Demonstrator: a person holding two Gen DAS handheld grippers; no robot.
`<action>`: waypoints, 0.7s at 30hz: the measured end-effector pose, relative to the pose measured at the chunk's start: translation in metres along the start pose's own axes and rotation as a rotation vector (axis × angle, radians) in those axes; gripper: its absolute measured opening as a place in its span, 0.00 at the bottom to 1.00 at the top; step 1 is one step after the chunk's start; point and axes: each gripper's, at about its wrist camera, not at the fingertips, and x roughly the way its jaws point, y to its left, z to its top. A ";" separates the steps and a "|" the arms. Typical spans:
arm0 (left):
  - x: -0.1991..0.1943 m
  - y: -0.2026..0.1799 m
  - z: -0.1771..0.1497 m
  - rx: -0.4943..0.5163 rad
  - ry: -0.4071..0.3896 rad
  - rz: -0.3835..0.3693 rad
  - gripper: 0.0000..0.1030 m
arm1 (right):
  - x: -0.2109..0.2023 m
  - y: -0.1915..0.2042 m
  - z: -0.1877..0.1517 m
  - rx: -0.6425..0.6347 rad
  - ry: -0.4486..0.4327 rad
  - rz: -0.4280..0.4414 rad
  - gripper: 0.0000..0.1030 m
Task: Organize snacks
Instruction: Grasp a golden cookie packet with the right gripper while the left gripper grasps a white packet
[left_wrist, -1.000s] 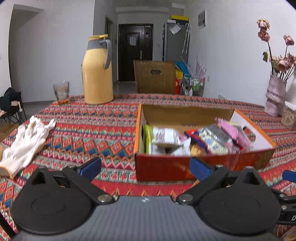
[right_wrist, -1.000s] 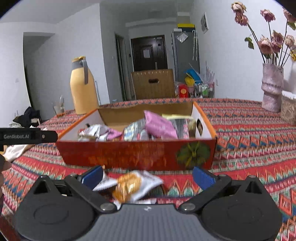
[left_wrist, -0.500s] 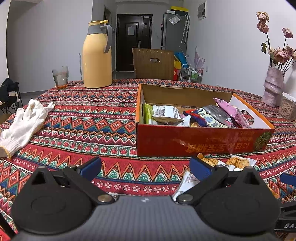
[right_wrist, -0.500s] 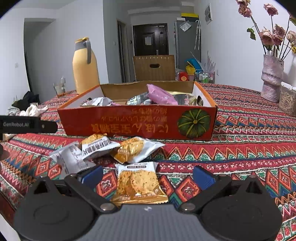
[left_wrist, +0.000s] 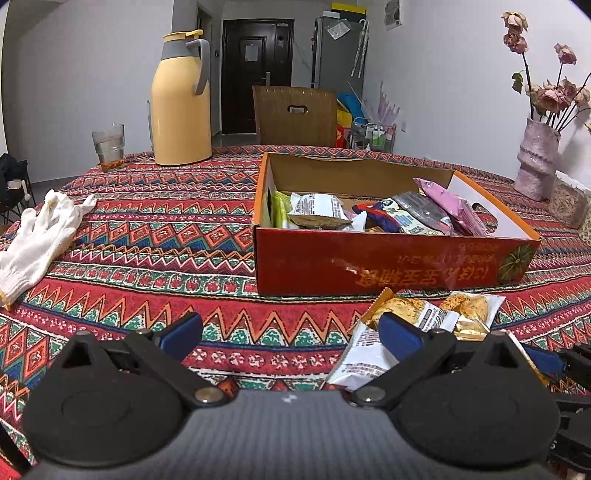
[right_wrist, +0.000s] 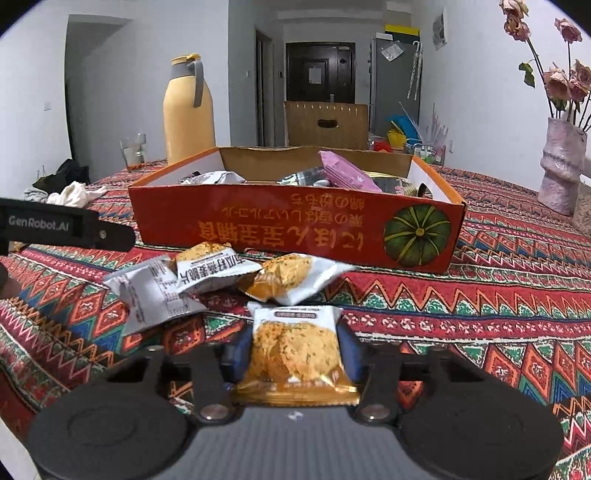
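Blue pads of the right gripper (right_wrist: 295, 349) pinch a cracker packet (right_wrist: 295, 354) near the table's front edge, so lifting it into the red box (right_wrist: 295, 225) looks next, while the left gripper (left_wrist: 290, 334) hangs wide, empty.

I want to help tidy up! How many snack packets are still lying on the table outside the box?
4. One white-and-orange cracker packet sits between the right gripper fingers. Three lie before the red cardboard box: a white crumpled packet, a lettered white packet, an orange-cornered packet. More might be hidden.
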 end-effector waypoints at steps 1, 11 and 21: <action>0.000 0.000 0.000 0.001 0.001 -0.001 1.00 | -0.001 0.000 0.000 0.000 -0.004 0.003 0.38; 0.002 -0.012 -0.003 0.027 0.025 -0.046 1.00 | -0.020 -0.026 0.008 0.083 -0.102 -0.048 0.38; 0.011 -0.031 -0.009 0.106 0.093 -0.127 1.00 | -0.028 -0.052 0.008 0.144 -0.133 -0.118 0.38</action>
